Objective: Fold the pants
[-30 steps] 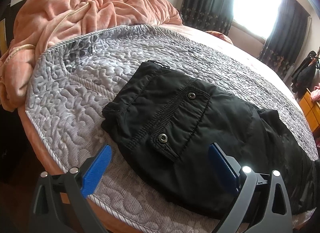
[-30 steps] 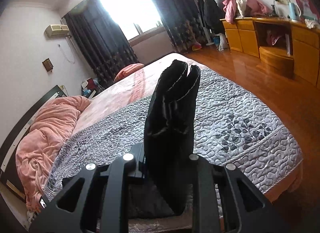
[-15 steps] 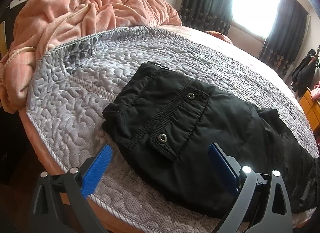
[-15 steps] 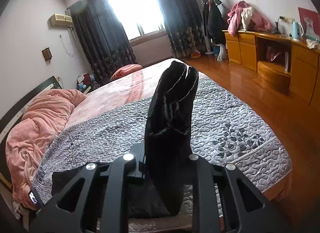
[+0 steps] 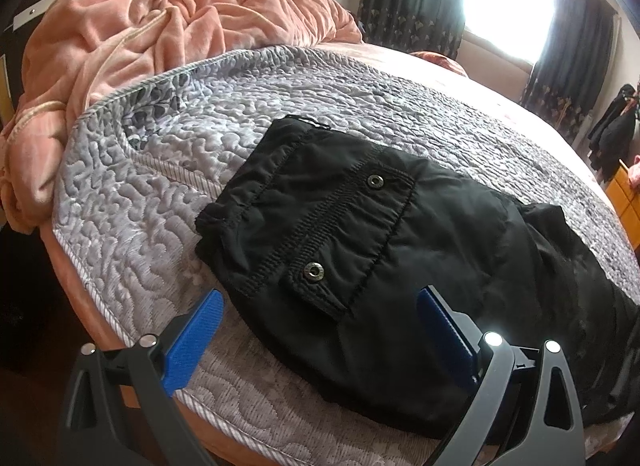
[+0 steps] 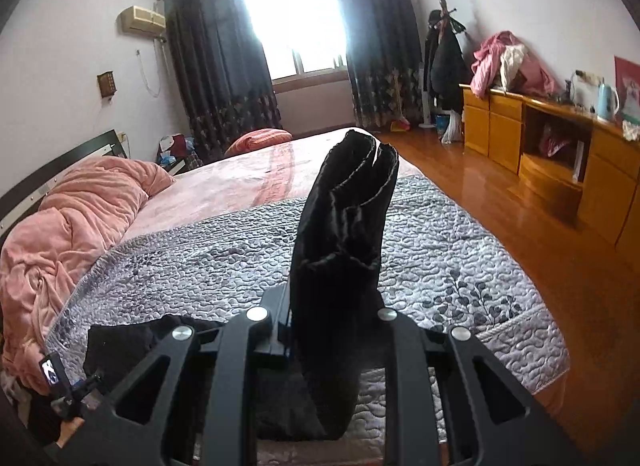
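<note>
Black pants [image 5: 360, 250] lie on the grey quilted bedspread [image 5: 168, 169], waistband to the left, a pocket flap with two snap buttons facing up. My left gripper [image 5: 320, 330] hovers over their near edge, open, its blue pads [image 5: 196, 340] wide apart with nothing between them. In the right wrist view the bunched leg ends of the pants [image 6: 344, 225] stick up from between the fingers of my right gripper [image 6: 332, 318], which is shut on them and holds them above the bedspread [image 6: 440, 250]. The rest of the pants [image 6: 120, 342] lies at lower left.
A crumpled pink blanket [image 5: 160, 25] is heaped at the head of the bed by the dark headboard [image 6: 60, 169]. The bed's edge runs just under my left gripper. Right of the bed are wooden floor [image 6: 500, 201], a yellow dresser [image 6: 560, 145] and a coat rack [image 6: 444, 61].
The right gripper has shifted and rolled while keeping the leg ends in its grip, so the room now looks more level. The left gripper has stayed nearly still and open.
</note>
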Motion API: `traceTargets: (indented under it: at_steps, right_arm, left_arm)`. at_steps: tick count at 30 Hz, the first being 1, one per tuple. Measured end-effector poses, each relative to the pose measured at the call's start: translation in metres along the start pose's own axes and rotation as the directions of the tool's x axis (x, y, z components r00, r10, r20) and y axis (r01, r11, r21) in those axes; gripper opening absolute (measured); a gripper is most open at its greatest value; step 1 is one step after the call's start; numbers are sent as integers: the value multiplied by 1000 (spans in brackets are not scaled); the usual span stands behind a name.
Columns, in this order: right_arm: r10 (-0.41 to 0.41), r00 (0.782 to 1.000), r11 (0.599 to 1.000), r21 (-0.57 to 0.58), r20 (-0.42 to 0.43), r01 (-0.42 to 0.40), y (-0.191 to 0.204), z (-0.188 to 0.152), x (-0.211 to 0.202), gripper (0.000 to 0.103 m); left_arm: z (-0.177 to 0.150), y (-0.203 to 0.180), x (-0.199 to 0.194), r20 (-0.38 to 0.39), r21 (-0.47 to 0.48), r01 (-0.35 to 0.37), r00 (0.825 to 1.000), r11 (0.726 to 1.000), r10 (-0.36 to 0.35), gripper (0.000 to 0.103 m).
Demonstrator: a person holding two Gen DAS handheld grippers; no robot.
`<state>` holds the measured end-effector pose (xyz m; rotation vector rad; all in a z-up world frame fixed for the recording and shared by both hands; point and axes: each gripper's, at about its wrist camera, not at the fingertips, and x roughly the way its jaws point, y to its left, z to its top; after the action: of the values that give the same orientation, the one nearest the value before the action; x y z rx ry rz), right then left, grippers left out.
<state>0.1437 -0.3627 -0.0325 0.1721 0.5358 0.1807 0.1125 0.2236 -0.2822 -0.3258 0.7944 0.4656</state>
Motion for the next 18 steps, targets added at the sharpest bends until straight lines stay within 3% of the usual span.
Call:
traceTargets:
  at_steps: [18]
  right_arm:
    - [-12,1000,994,-108,1,12,31,5,3,19]
  left_arm:
    - [0,-1,2,-11,-9,8,1000,1000,-8,98]
